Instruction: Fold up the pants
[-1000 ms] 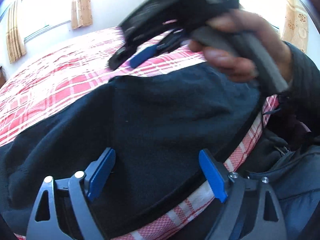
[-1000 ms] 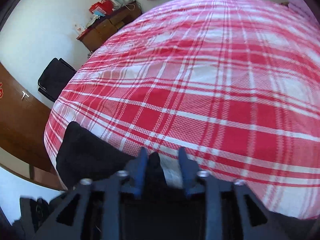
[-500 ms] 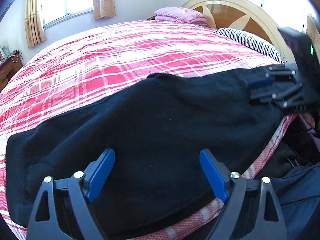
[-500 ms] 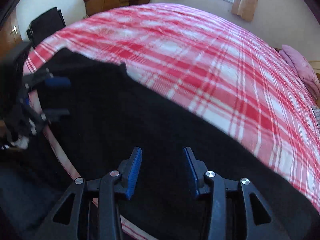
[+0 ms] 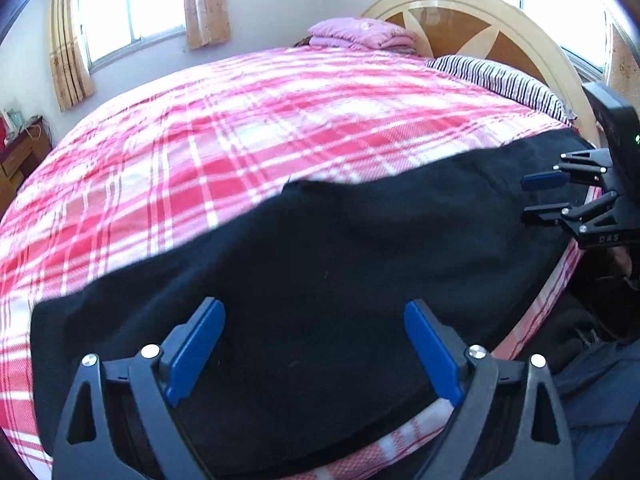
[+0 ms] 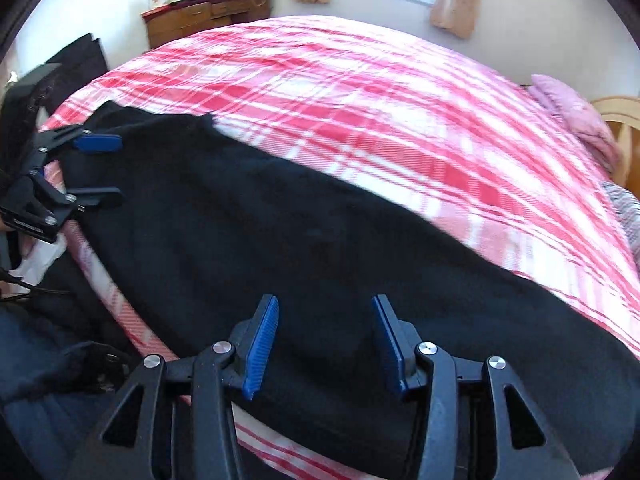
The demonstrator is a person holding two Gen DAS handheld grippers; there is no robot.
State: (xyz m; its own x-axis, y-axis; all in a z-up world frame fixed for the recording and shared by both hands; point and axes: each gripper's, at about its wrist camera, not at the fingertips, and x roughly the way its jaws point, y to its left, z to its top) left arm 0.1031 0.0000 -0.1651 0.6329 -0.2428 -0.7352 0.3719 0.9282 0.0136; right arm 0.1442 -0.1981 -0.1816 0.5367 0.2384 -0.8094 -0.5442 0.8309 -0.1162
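- Your work surface is a bed (image 5: 248, 152) under a red-and-white checked cover; the cover lies smooth, with no heavy creases in sight.
- The pants (image 5: 320, 264), dark and near black, lie in a long band along the near edge of the bed, spread flat across the cover. One end reaches toward the headboard (image 5: 472, 20), the other toward the foot of the bed.
- Your left gripper (image 5: 316, 352) hangs over the pants with its jaws spread wide and opening; nothing sits between the blue pads (image 5: 192, 356), and whether they touch the cloth below cannot be told.
- Your right gripper (image 6: 326, 344) hangs over the pants near the headboard end, jaws partly apart and opening, nothing clamped between them.
- At the head of the bed: a striped pillow (image 5: 500, 76) and a folded pink blanket (image 5: 356, 34) against the rounded wooden headboard.
- Room: pale walls, a window (image 5: 132, 12) with tan curtains (image 5: 206, 4) on the far side, and a wooden dresser (image 6: 208, 16) with clutter on top beyond the foot of the bed.
- A dark chair (image 6: 80, 64) stands beside the dresser.
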